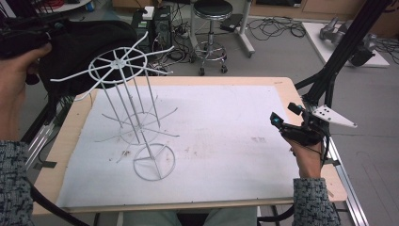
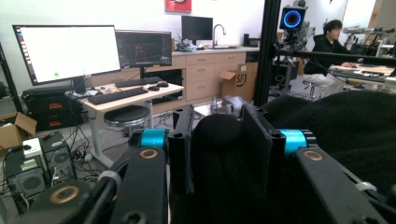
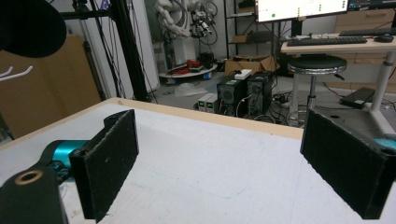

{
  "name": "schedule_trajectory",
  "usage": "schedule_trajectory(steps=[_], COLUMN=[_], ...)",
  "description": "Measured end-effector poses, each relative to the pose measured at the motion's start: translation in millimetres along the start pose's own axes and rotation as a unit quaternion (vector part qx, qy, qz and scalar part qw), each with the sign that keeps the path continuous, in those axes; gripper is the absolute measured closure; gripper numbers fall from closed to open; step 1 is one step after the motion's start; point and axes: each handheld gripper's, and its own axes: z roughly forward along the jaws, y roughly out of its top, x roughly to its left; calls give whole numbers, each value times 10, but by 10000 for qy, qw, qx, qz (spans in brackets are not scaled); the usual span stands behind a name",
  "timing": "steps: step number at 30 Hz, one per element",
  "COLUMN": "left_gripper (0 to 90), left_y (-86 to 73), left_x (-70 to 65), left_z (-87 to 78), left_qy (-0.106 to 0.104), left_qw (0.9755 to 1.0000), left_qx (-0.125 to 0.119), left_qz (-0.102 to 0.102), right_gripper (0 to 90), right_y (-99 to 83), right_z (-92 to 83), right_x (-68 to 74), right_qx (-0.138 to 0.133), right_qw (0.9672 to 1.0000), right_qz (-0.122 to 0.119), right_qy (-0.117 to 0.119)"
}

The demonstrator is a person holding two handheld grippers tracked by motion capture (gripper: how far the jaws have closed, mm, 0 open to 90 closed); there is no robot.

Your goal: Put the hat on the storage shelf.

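— Black cloth [image 1: 84, 47] was seen pinched between the jaws of the left gripper [image 2: 218, 149], a fold of it bulging up between the two pads [image 2: 180, 149]. Where was it held?

— It was held up off the table [image 1: 263, 81], beyond the far left corner, draped just behind the top ring of the white wire rack [image 1: 123, 66]. It was probably lifted that high so that it could be brought over the rack's spokes, though that can only be judged.

— And the other gripper?

— The right gripper [image 1: 286, 123] was kept low at the table's right edge, well apart from rack and cloth. Its jaws were spread wide in the right gripper view, with nothing between the pads [image 3: 109, 163] but bare white table covering. It was likely parked there to stay clear.

— How many things were counted?

— One cloth, one rack, two grippers. On the rack, one base ring was seen flat on the covering nearest the person, and one spoked ring at the top; the thin arms between could not be counted surely.

— Was the rack touched?

— No pad was seen on it; whether the cloth brushed it could not be told.
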Motion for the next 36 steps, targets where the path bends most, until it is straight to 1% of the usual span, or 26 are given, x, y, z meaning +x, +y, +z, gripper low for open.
schedule_trajectory(steps=[3, 5, 6, 9, 10, 12, 15, 21, 27, 30, 33, 34, 36], left_gripper=[625, 625, 626, 625, 634, 631, 628, 619, 606, 600, 586, 586, 581], left_y=[-12, -23, -43, -59, -60, -27, -2, -15, -15, -14, -49, -49, -84], left_x=[3, 5, 3, 4, 8, 18, 6, 8, 28, 38, 68, 68, 88], left_z=[0, 4, 21, 23, 16, -27, -45, -68, -100, -134, -208, -208, -245], left_qy=[-17, -25, -25, -12, -25, -87, -35, -19, 44, 140, 375, 375, 523], left_qw=[10000, 10000, 9999, 9998, 9999, 9997, 9998, 9997, 9996, 9995, 9987, 9987, 9980], left_qx=[9, 59, 145, 149, 75, -216, -182, -213, -252, -248, -260, -260, -225], left_qz=[17, 44, 67, 94, 112, 12, 112, 113, 108, 160, 239, 239, 280], right_gripper=[106, 106, 106, 106, 106, 106, 106, 106, 106, 106, 106, 106, 106], right_y=[2, 2, 2, 3, 4, 4, 4, 4, 7, 8, 7, 8, 8], right_z=[-4, -4, -3, -2, -3, -6, -6, 1, -4, -4, -6, -6, -8], right_x=[-1, -2, -2, 0, 1, 0, -6, 3, 3, -2, 2, 1, -4], right_qx=[5, 11, 14, 14, 15, 15, 5, 21, 18, 2, 28, 21, -5], right_qw=[10000, 10000, 10000, 10000, 10000, 10000, 10000, 10000, 10000, 10000, 10000, 10000, 10000], right_qz=[16, 18, 21, 0, 7, 12, 13, -22, 28, 11, 22, 17, -1], right_qy=[11, 8, 3, -2, 5, 4, 18, 22, 9, 4, 4, 1, 12])
